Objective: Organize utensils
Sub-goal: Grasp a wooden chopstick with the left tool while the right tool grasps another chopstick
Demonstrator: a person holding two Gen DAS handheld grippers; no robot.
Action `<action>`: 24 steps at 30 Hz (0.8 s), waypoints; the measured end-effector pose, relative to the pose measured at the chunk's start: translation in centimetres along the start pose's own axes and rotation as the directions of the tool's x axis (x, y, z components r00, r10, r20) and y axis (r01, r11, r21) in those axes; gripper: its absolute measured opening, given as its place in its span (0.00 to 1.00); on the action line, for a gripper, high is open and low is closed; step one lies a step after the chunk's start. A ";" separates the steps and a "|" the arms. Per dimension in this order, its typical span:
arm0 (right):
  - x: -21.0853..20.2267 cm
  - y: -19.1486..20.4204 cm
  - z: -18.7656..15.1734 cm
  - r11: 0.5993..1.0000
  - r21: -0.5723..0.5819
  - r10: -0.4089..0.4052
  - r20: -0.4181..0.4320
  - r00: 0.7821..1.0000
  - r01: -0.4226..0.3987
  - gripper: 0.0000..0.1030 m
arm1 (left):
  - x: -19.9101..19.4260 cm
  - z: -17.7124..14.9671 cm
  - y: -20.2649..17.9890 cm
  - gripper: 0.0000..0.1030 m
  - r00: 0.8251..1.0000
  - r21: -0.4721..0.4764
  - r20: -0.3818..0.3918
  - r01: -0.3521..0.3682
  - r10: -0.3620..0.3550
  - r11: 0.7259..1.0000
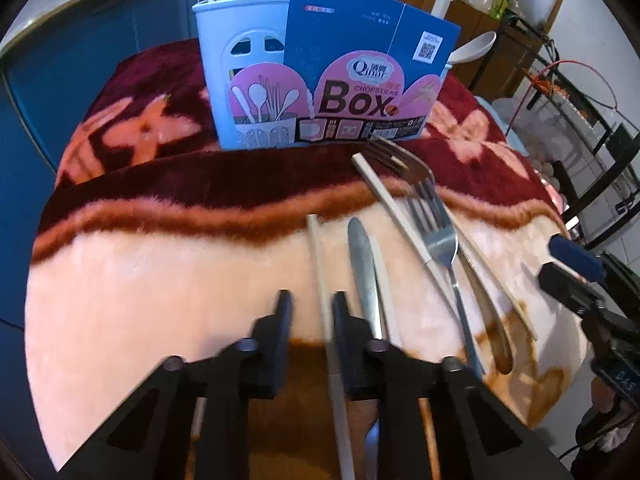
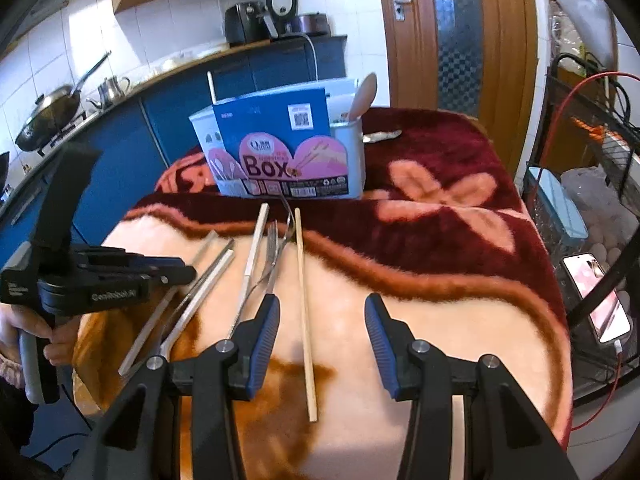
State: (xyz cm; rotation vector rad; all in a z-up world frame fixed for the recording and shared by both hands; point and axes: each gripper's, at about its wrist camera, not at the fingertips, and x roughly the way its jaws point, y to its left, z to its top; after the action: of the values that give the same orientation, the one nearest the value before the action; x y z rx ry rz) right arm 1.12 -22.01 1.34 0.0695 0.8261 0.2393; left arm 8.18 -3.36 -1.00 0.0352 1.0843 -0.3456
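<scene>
Chopstick [image 1: 320, 272], thin, stiff and light, lies between spread fingers of left tool [image 1: 310, 312], pointing to 12 o'clock; right tool [image 2: 322, 344] is spread, empty.

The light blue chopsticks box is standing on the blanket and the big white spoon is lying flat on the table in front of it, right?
Not quite. The light blue chopsticks box does stand on the red flowered blanket, but the big white spoon isn't lying flat in front; it stands upright inside the box, as the right wrist view shows.
</scene>
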 end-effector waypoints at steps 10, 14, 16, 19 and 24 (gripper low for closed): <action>3.5 1.0 2.4 0.994 -0.105 -0.026 -0.161 0.987 0.009 0.36 | -1.4 -0.8 1.5 0.04 0.993 -0.069 0.093 0.074 -0.067 0.995; 4.8 1.6 3.5 0.991 -0.133 -0.017 -0.209 0.978 -0.011 0.27 | -2.9 -0.6 2.6 0.04 0.987 -0.075 0.149 0.072 -0.061 0.995; 5.5 2.1 3.9 0.988 -0.152 -0.026 -0.231 0.973 -0.010 0.25 | -3.6 -0.4 3.1 0.04 0.982 -0.078 0.180 0.070 -0.055 0.994; 6.7 2.7 4.4 0.983 -0.184 -0.054 -0.265 0.963 0.005 0.21 | -4.2 -0.3 3.9 0.04 0.976 -0.083 0.209 0.083 -0.064 0.993; 8.5 3.4 5.6 0.978 -0.208 -0.070 -0.330 0.941 -0.001 0.17 | -4.5 0.0 4.1 0.04 0.968 -0.083 0.238 0.107 -0.085 0.991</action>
State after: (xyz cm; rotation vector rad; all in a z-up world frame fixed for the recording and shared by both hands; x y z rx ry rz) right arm 10.14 -16.52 -0.46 -0.1861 1.1376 0.3073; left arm 7.52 1.69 2.31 -0.1408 0.8686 -0.3748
